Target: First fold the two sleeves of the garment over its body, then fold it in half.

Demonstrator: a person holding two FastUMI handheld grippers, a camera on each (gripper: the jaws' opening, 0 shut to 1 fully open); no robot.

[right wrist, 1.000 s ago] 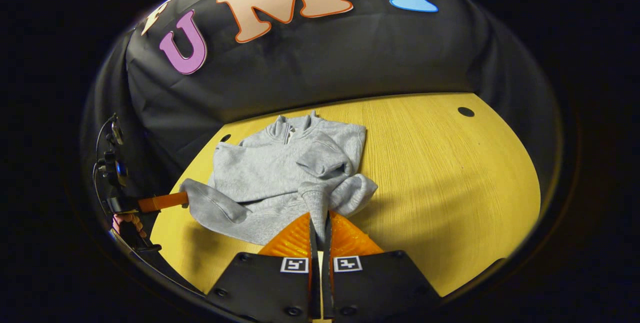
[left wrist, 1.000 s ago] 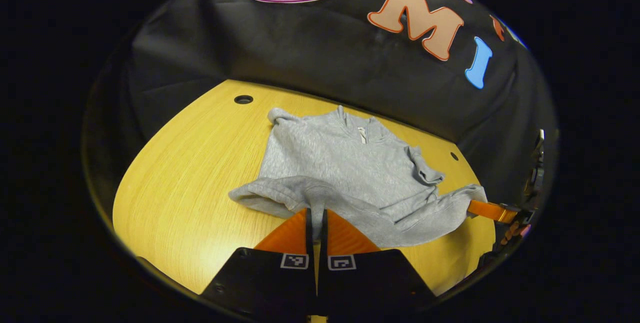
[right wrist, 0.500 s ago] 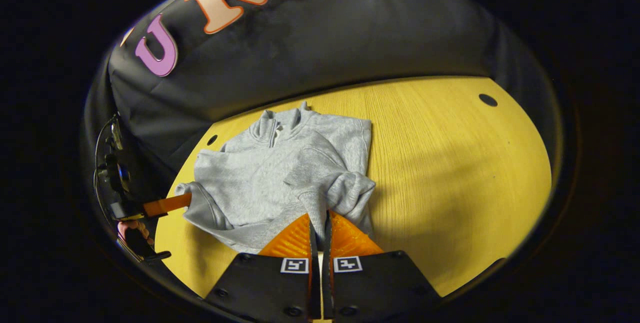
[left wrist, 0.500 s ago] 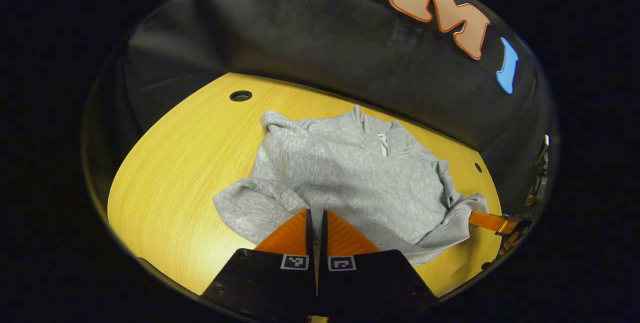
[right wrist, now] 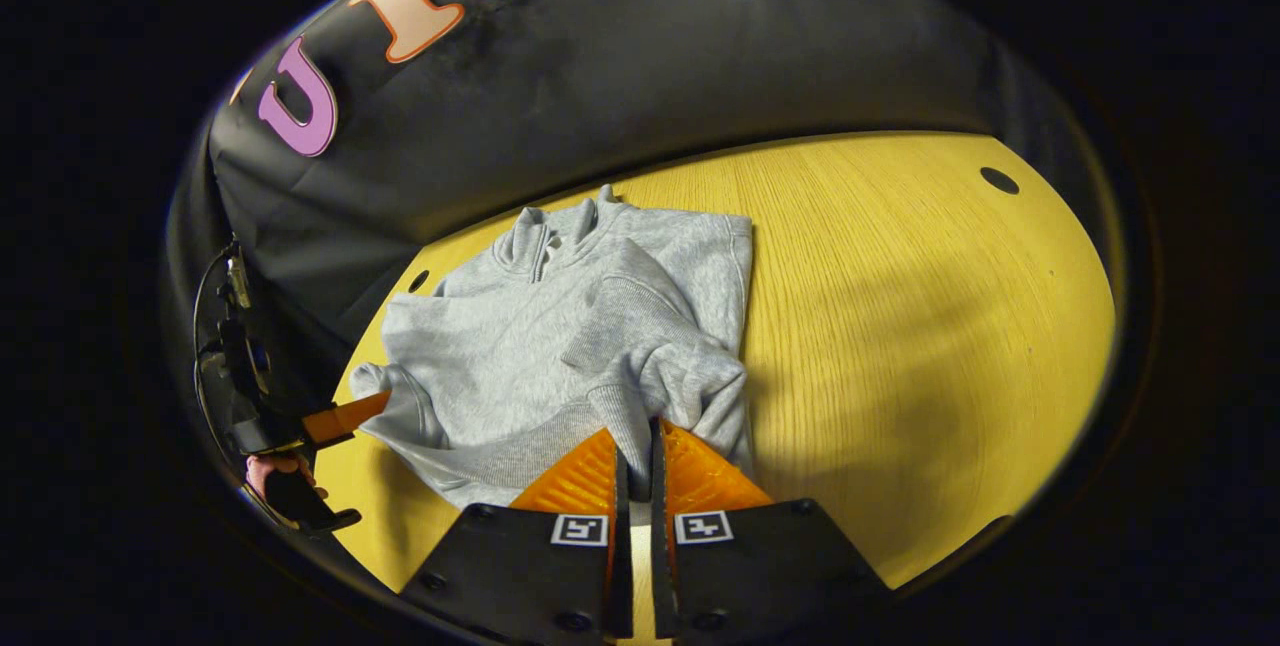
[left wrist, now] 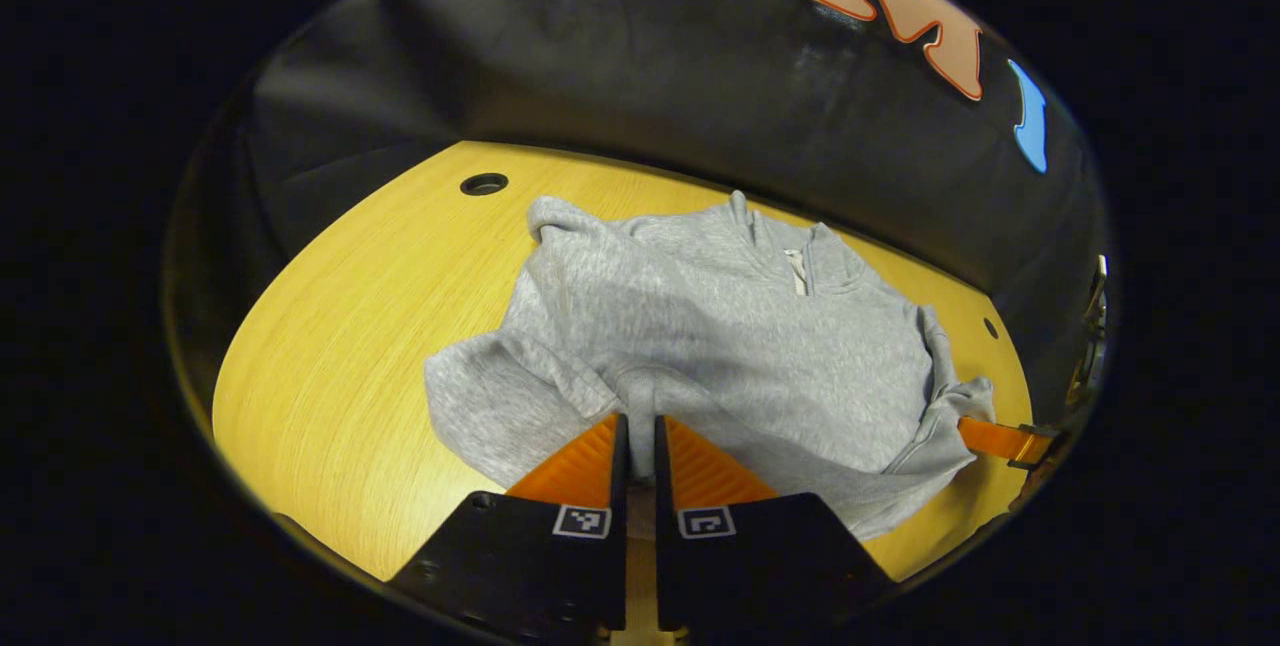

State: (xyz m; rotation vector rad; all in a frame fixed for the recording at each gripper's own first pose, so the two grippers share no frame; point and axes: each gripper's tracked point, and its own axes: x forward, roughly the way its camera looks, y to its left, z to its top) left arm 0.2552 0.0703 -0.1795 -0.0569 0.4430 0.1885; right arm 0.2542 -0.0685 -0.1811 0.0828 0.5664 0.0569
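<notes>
A grey zip-neck sweatshirt (left wrist: 720, 326) lies on the yellow wooden table (left wrist: 340, 326), collar toward the wall. In the right gripper view the sweatshirt (right wrist: 530, 336) has a sleeve (right wrist: 650, 336) folded across its body. My left gripper (left wrist: 638, 418) is shut on the near hem, with cloth pinched between its fingers. My right gripper (right wrist: 638, 423) pinches the hem at the other side in the same way. The right gripper (left wrist: 990, 438) also shows at the far right of the left gripper view, and the left gripper (right wrist: 345, 416) at the left of the right gripper view, each touching the cloth's edge.
The table (right wrist: 900, 306) has small round holes (left wrist: 484, 184) (right wrist: 998, 180) near its back corners. The black cloth wall curves close behind the collar. A hand (right wrist: 270, 471) holds the left gripper at the table's left edge.
Both grippers have moved forward toward the collar with the hem, so the sweatshirt looks larger and its lower edge bunches over the body. The gap between each pair of fingers looks slightly wider.
</notes>
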